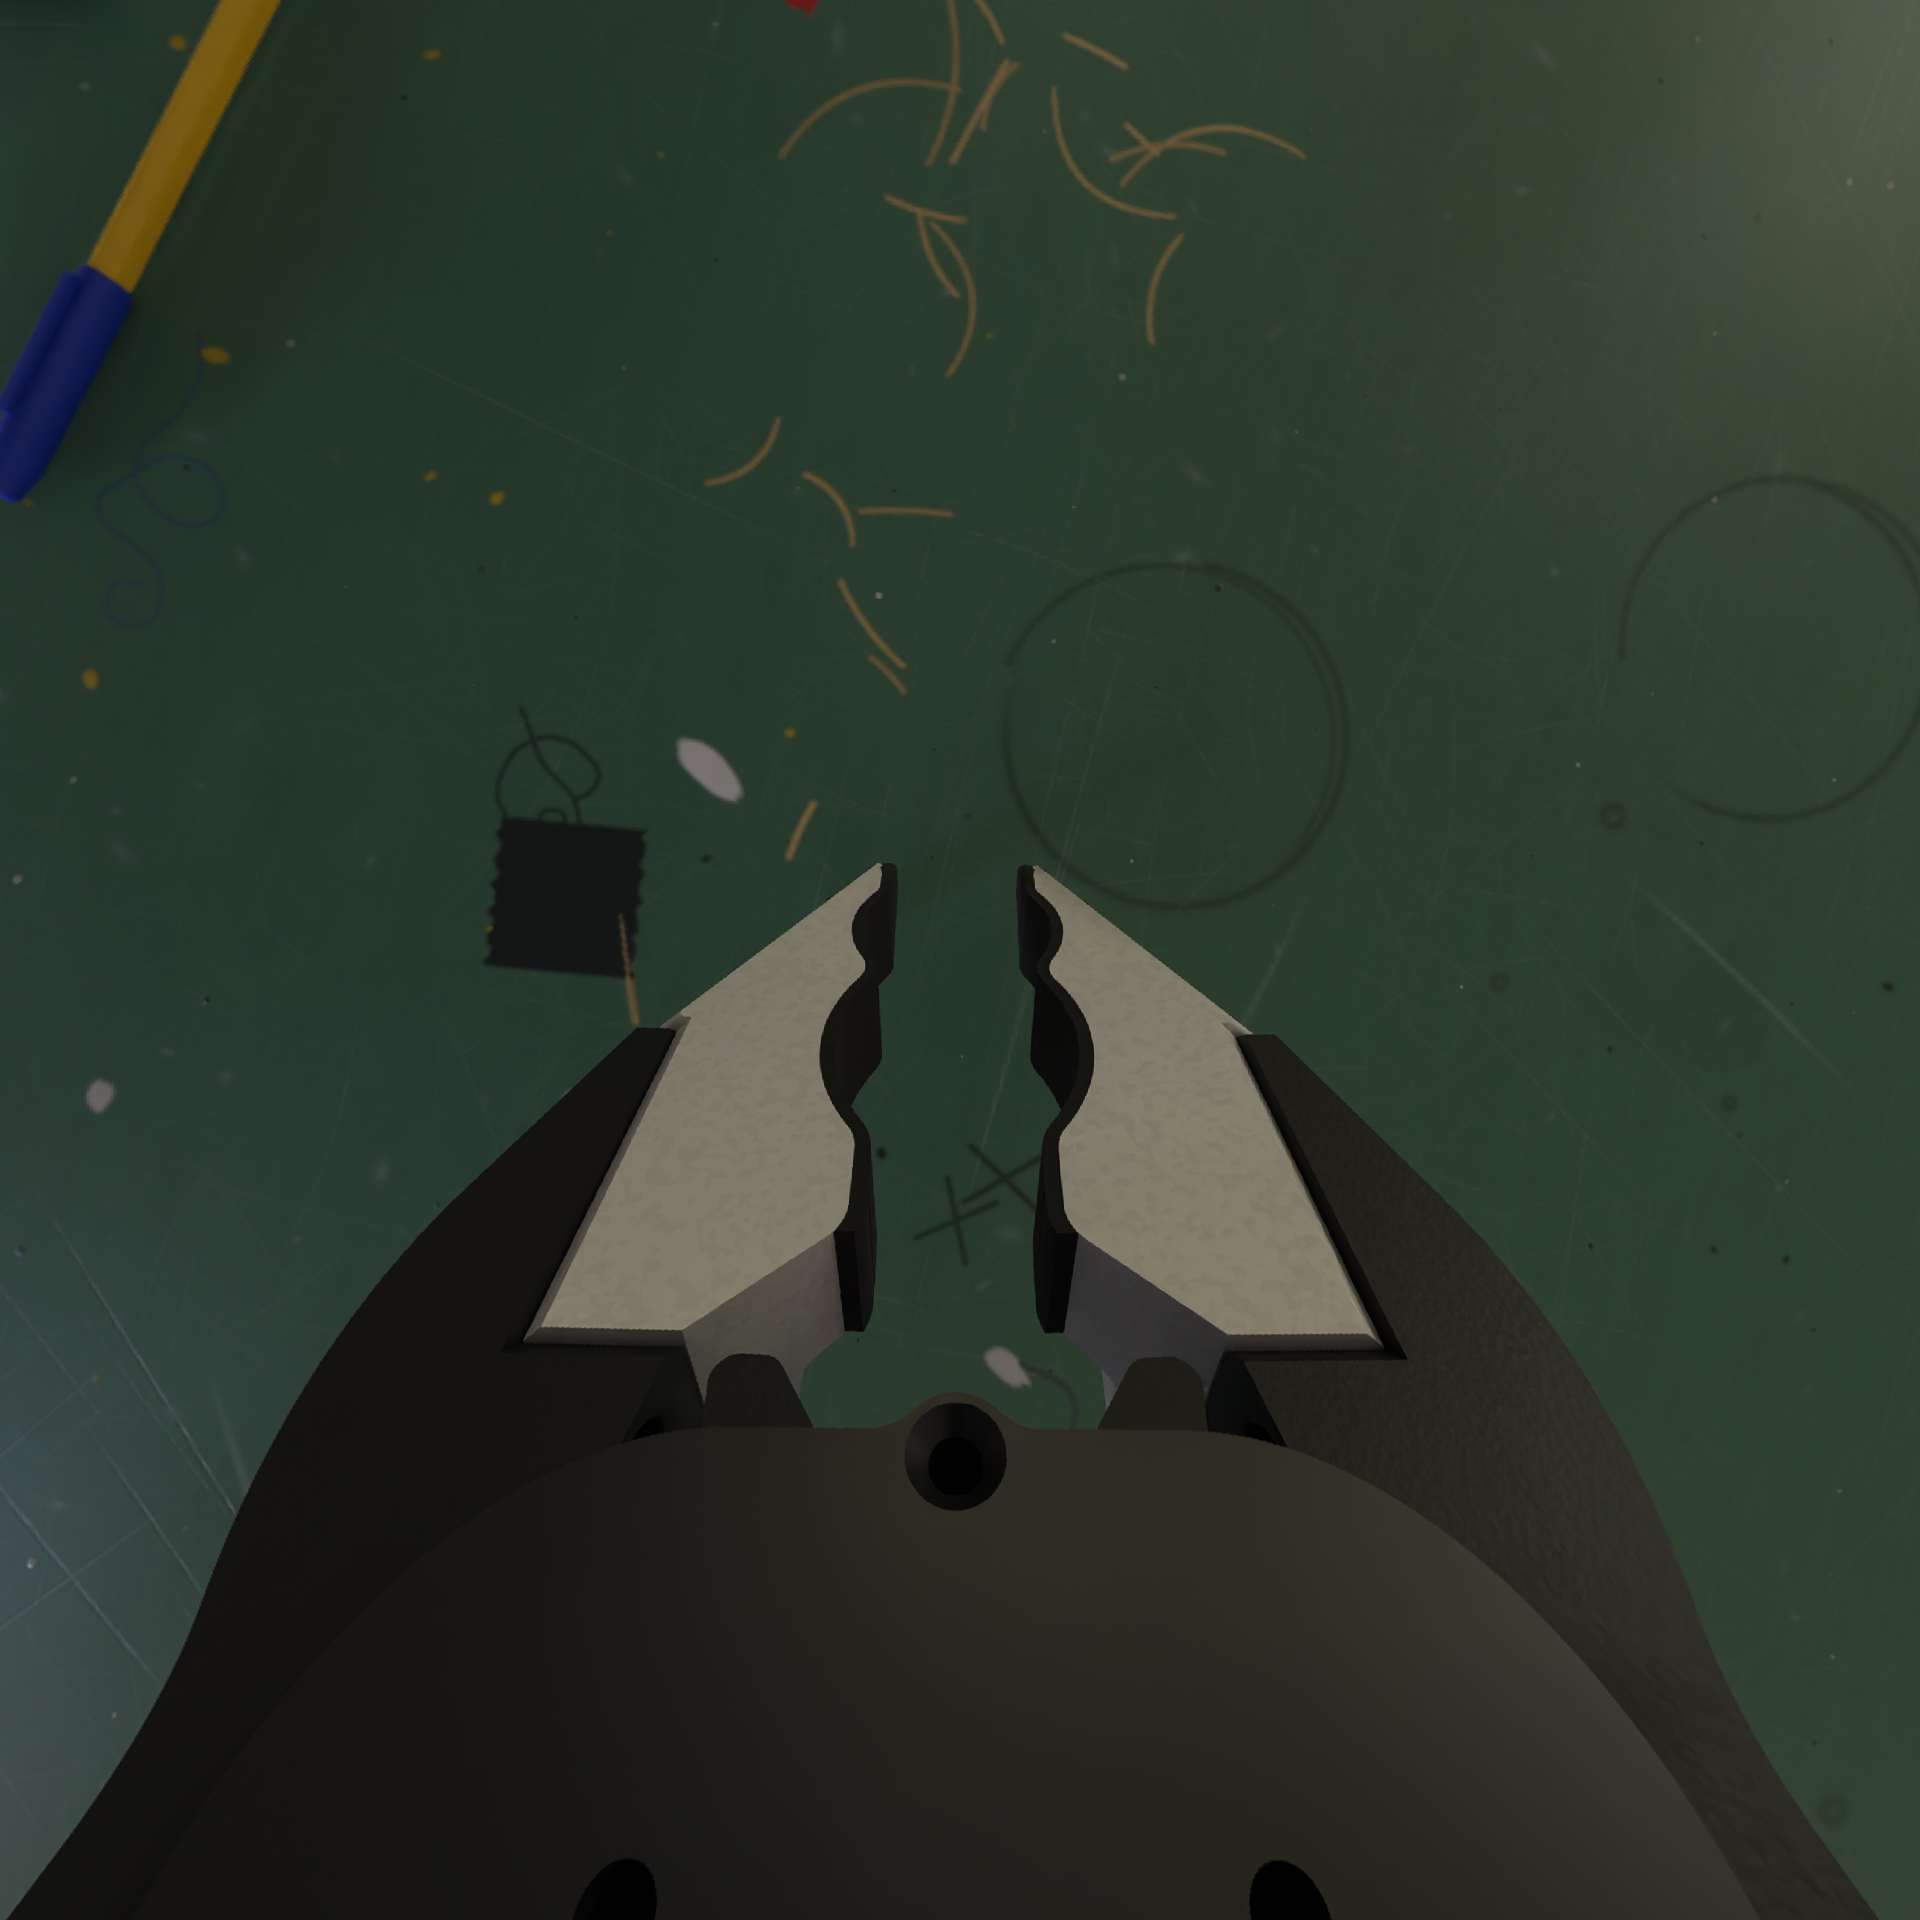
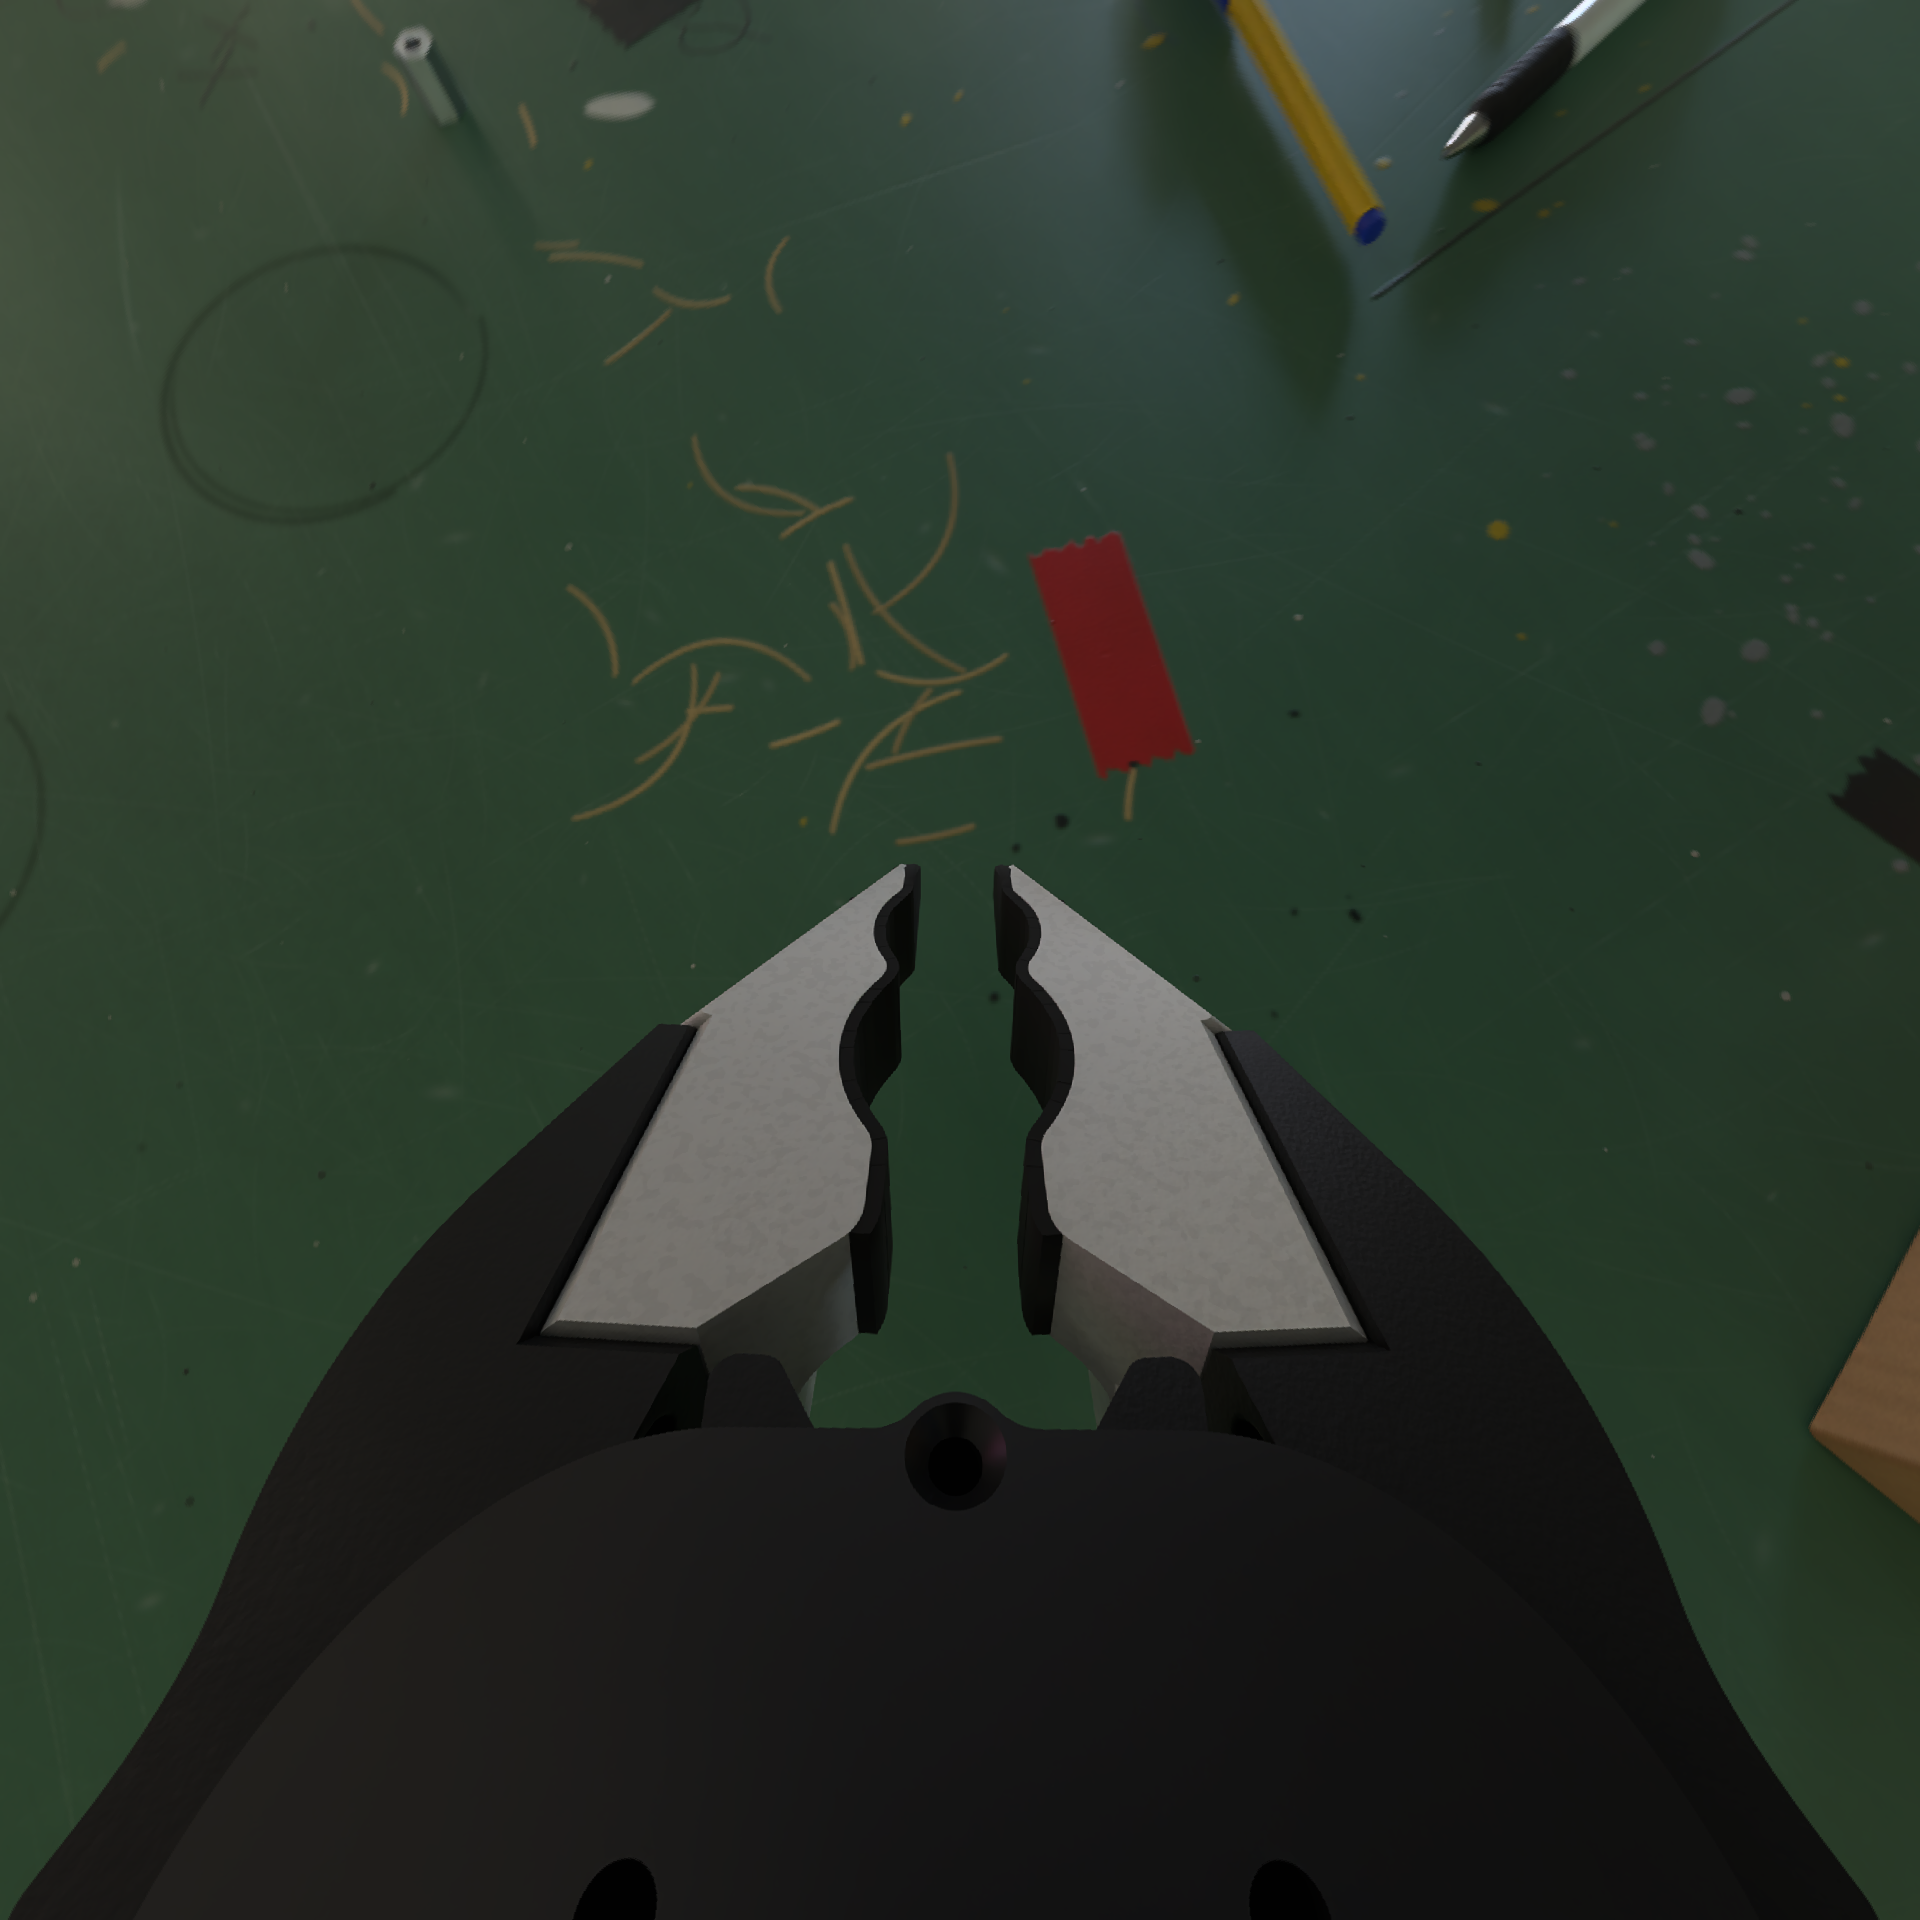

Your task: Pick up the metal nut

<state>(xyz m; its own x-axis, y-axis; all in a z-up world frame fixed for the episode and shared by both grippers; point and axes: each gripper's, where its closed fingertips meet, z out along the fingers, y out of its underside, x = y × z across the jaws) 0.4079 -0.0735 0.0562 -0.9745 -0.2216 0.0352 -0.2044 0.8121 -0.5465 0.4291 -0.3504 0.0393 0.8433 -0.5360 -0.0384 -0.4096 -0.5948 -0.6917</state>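
Note:
The metal nut (image 2: 426,75) is a small silver tube-shaped piece lying on the green mat (image 2: 1455,935) at the far top left of the right wrist view. It does not show in the left wrist view. My right gripper (image 2: 957,878) hovers over the mat, well short of the nut and to its right. Its jaws stand a narrow gap apart with nothing between them. My left gripper (image 1: 957,878) is over another part of the mat (image 1: 1455,1039), its jaws slightly apart and empty.
Tan shavings (image 2: 831,665) and a strip of red tape (image 2: 1112,655) lie just ahead of my right gripper. A yellow pen (image 2: 1304,114), a black-and-white pen (image 2: 1527,78) and a wooden block (image 2: 1881,1392) are to the right. The left wrist view shows a blue-capped yellow pen (image 1: 135,239) and black tape (image 1: 566,899).

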